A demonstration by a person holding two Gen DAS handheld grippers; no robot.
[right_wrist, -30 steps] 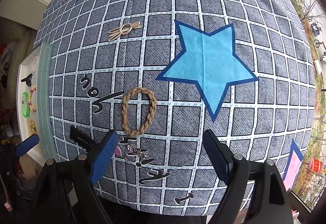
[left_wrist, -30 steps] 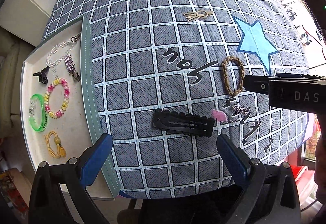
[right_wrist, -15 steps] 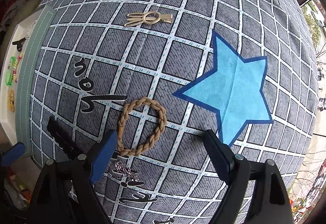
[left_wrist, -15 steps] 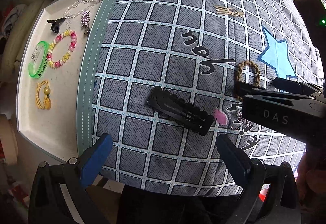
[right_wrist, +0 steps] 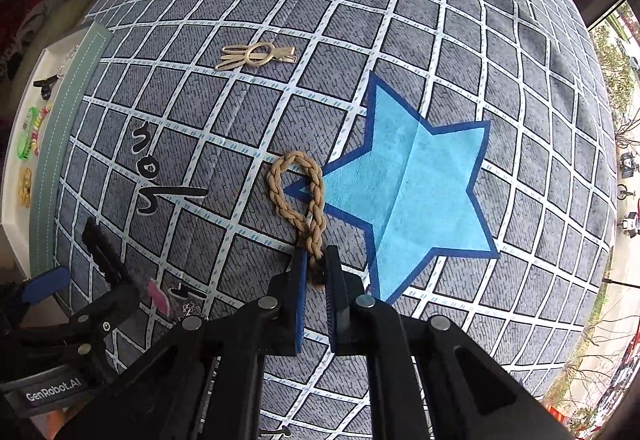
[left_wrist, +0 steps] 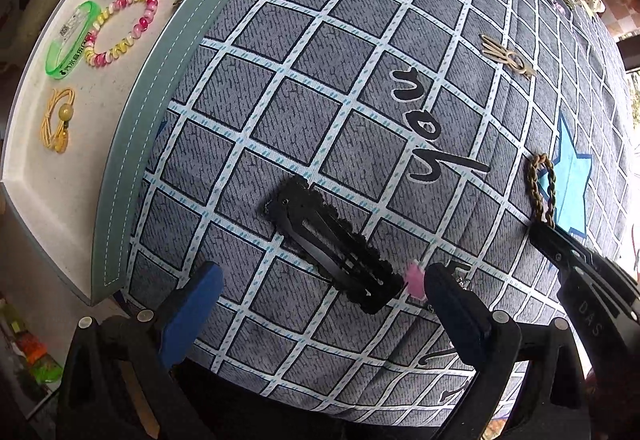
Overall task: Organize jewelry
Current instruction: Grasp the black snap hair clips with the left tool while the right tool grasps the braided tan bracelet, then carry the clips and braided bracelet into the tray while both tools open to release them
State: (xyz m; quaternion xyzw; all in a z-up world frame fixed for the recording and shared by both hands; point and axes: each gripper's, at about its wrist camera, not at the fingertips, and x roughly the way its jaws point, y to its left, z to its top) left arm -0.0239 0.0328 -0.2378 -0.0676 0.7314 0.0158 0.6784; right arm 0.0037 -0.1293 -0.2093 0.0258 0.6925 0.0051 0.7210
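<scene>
Braided bracelet (right_wrist: 298, 195) stretches straight ahead of our right gripper (right_wrist: 316, 272), clamped on its near end; our left gripper (left_wrist: 320, 292) gapes over the black clip (left_wrist: 332, 244).

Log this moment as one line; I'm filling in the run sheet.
right claw: shut on braided band | left claw: open, around black clip | tray: bracelets inside

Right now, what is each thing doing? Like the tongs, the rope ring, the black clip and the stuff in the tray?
right tongs: shut on the braided rope ring
braided rope ring: pinched at one end, squashed into a long loop on the cloth
left tongs: open, around the black hair clip
black hair clip: flat on the cloth, not gripped
tray: holds the bead bracelet and green wristband, lying flat
gold hair clip: flat on the cloth, untouched
</scene>
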